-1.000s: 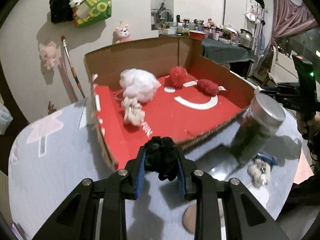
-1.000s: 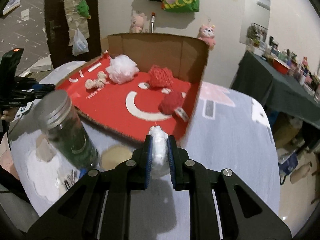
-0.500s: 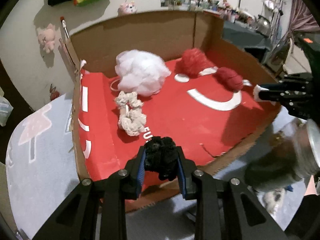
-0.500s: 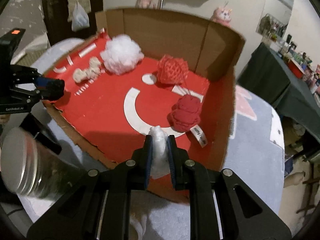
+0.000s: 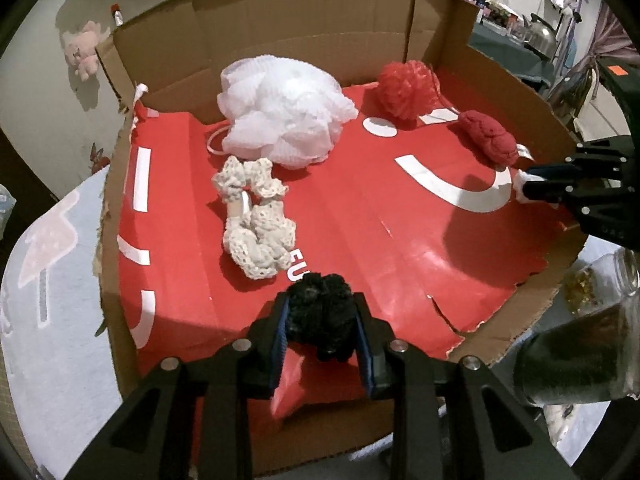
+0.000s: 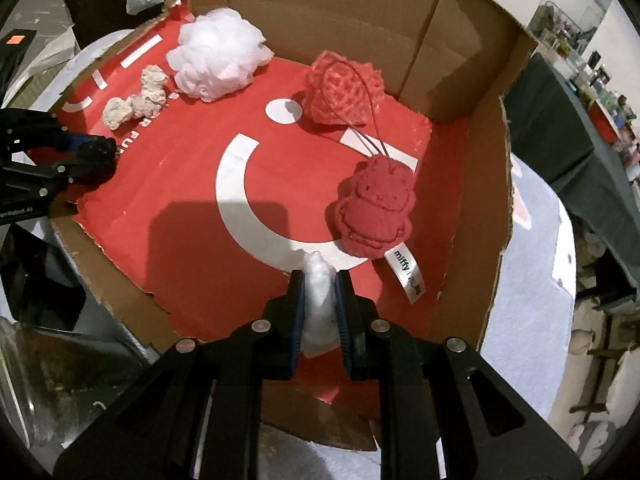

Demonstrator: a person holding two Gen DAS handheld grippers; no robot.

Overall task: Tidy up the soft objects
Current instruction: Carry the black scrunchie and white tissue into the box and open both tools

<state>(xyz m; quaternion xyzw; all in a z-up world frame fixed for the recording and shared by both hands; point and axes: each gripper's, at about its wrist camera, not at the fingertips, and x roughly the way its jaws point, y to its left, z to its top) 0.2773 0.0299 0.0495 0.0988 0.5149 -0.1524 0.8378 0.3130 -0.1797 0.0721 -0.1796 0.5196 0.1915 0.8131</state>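
Item, two soft pieces in transit: I keep my left hand-held gripper point(image 5: 322, 322) clamped on a black fluffy ball point(image 5: 320, 316) and my right hand-held gripper point(image 6: 319, 292) on a white tuft point(image 6: 318, 280), both over the cardboard box's point(image 5: 280, 24) near edge, probably to join the sponges inside.

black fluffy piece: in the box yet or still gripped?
Gripped: the black fluffy piece sits squeezed between the left gripper's blue pads above the red box floor, not released.

A metal-lidded jar point(image 5: 588, 356) stands beside a kettle-topped point(image 5: 540, 34) side table point(image 5: 508, 50).
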